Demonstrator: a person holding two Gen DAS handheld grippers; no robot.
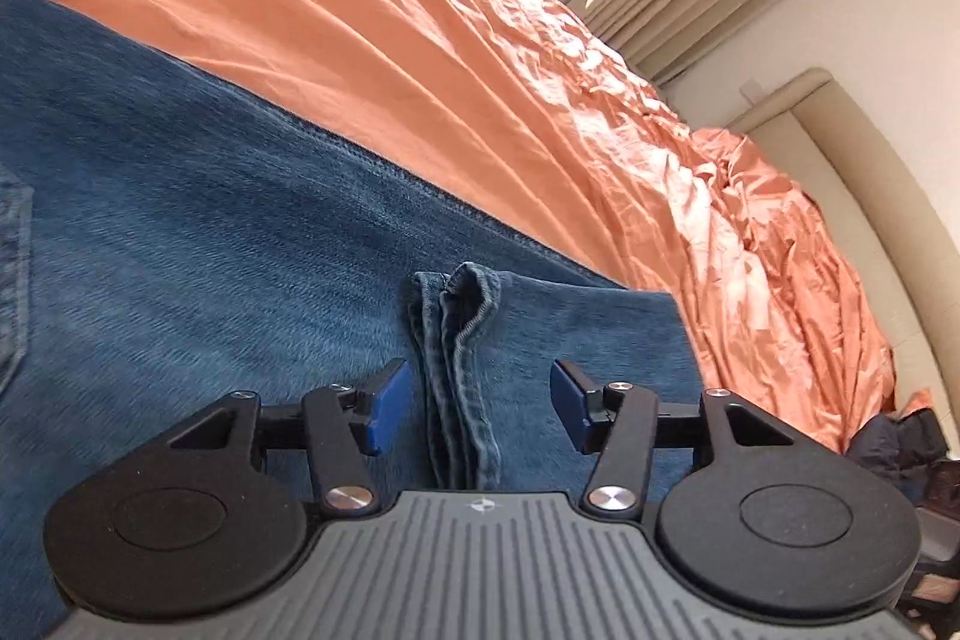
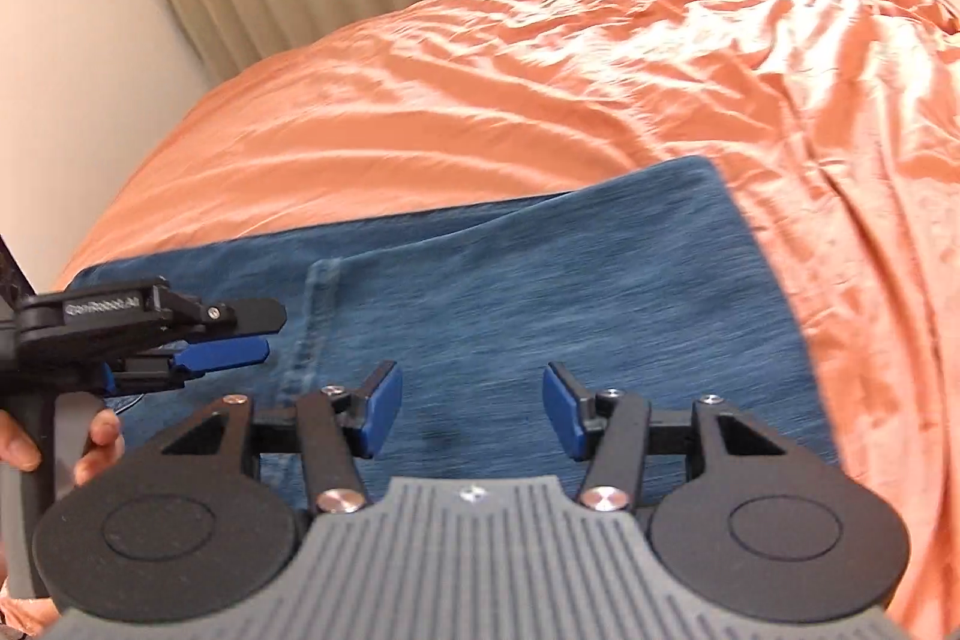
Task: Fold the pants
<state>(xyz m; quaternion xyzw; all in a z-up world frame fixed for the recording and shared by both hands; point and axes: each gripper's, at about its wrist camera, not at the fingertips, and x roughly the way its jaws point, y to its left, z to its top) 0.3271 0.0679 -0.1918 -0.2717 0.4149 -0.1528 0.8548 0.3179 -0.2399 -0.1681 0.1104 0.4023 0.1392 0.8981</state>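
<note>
Fold just laid: jeans (image 2: 510, 292) flat on bed (image 2: 480, 100). Left tongs (image 1: 480, 403) and right tongs (image 2: 471, 412) both released, empty. Next: grab far edge, fold again.

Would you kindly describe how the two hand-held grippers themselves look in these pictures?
Each hand-held gripper, left and right, has black linkage arms with silver screws, blue pads on its fingers, two round black discs and a grey ribbed body. In the right wrist view, the left one's side bears pale lettering, too blurred to read. No sleeve shows.
</note>
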